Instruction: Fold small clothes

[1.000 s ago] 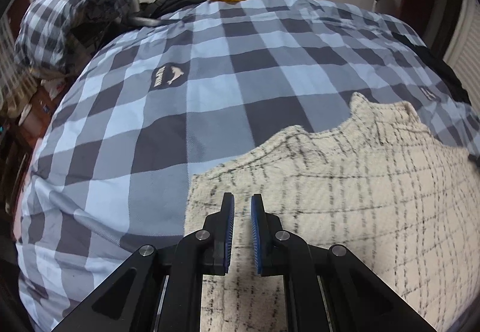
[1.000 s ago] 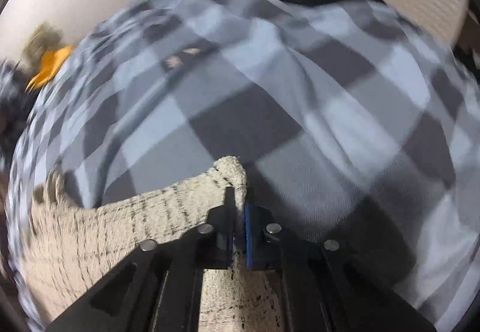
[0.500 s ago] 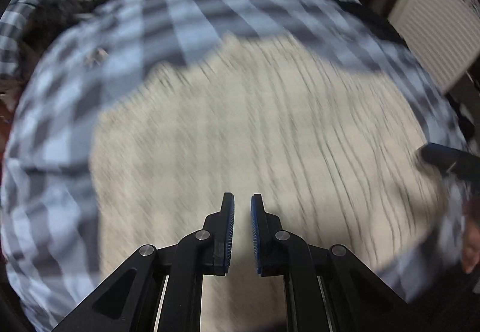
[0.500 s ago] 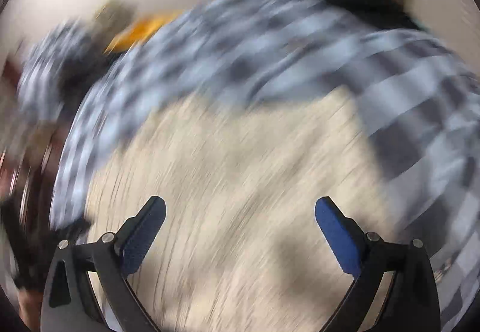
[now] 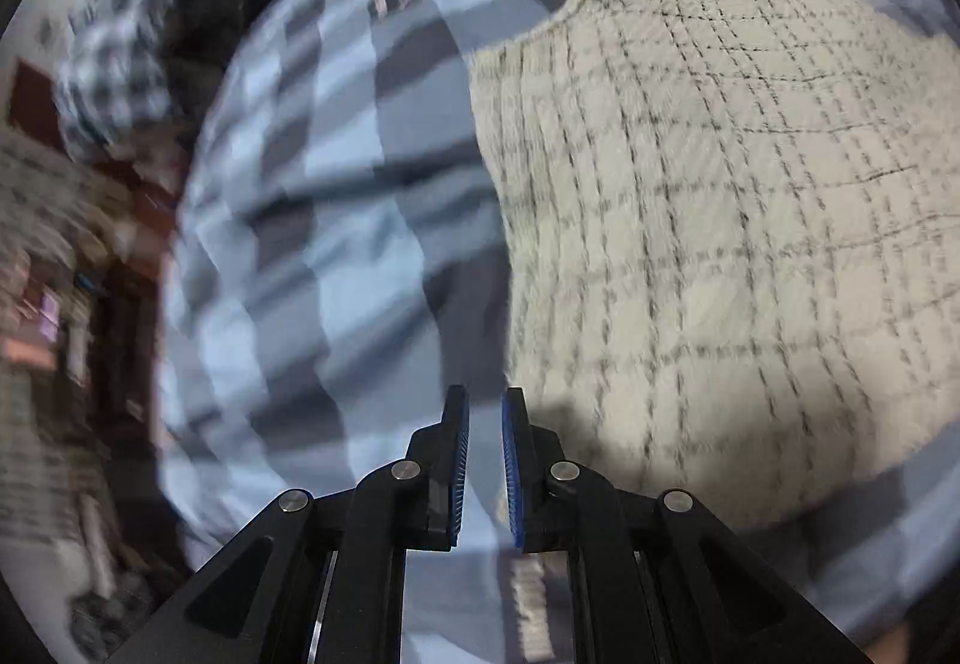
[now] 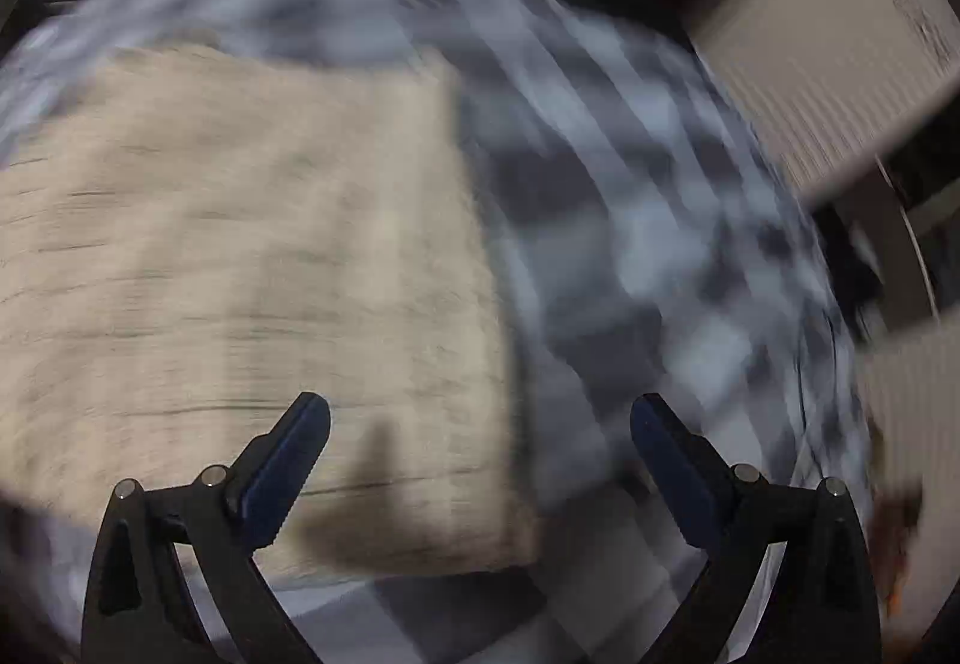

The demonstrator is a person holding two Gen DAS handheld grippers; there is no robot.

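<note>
- Knitwear: the cream checked knit garment [image 5: 720, 220] lies flat on the blue-grey checked bedcover [image 5: 336, 220], ahead and right of the left gripper [image 5: 485, 460], ahead and left of the right gripper [image 6: 480, 460].
- Left gripper: nearly closed, nothing between its pads.
- Right gripper: spread wide, empty.
- Handling, as a judgement: soft, light, limp, stretchy; pinch it at a corner or hem edge.

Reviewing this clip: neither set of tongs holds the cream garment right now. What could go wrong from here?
1. The cream checked garment lies loose on the wrinkled plaid bedcover; a regrasp might pinch the cover too.
2. The left tongs are shut and beside the garment's edge, so they must open first.
3. Both views are blurred; the open right tongs may misjudge that edge.
</note>
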